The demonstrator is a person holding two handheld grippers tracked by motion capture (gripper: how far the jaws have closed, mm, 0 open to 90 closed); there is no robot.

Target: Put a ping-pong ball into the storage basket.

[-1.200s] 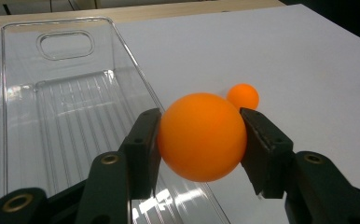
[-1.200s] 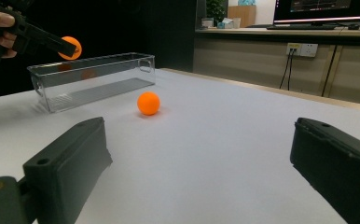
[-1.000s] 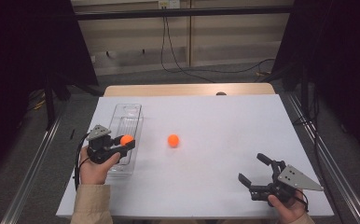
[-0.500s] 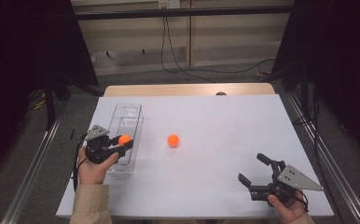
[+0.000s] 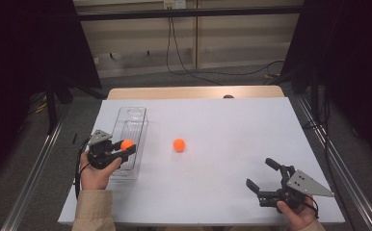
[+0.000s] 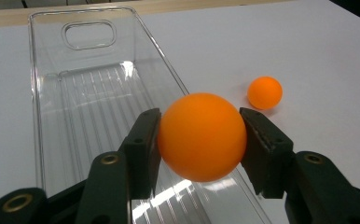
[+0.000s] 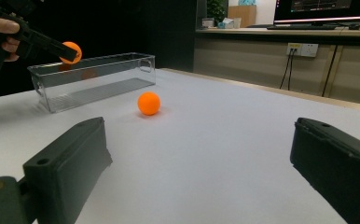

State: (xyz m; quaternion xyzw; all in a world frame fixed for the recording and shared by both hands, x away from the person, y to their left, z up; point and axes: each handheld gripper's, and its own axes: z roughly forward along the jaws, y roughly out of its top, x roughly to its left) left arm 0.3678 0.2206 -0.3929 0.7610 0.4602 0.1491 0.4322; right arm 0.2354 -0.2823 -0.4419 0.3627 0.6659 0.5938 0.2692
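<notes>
Ball (image 6: 201,136) one, orange, sits clamped between the two black jaws of the left tool (image 5: 121,149), both pads pressing its sides. In the high view this held ball (image 5: 126,144) hangs just above the near end of the clear bin (image 5: 135,115), at about 8 o'clock on the counter (image 5: 222,120). The right gripper view shows it raised over the bin's rim, not touching the plastic. The left hand (image 5: 95,171) wraps the tool's body from below, and a tan sleeve (image 5: 92,211) comes in from the bottom edge.

The bin is a long, see-through tray with a ribbed floor and a handle cutout at its far end (image 6: 88,33). It runs from 12 to 6 along the left part of the counter, and its floor looks bare in the left gripper view.

A second ball (image 5: 179,144), also orange, rests on the white counter near the middle, at 3 o'clock from the held one and well clear of the bin's right wall. The left gripper view shows it (image 6: 265,92) at about 1 o'clock from the held ball.

The right tool (image 5: 261,177) lies low at 5 o'clock on the counter, held by the right hand (image 5: 297,211), its jaws spread wide with nothing between them. Its grey plate (image 5: 309,184) points to 3 o'clock. In its own view the loose ball (image 7: 148,103) lies far ahead, toward 11 o'clock.
</notes>
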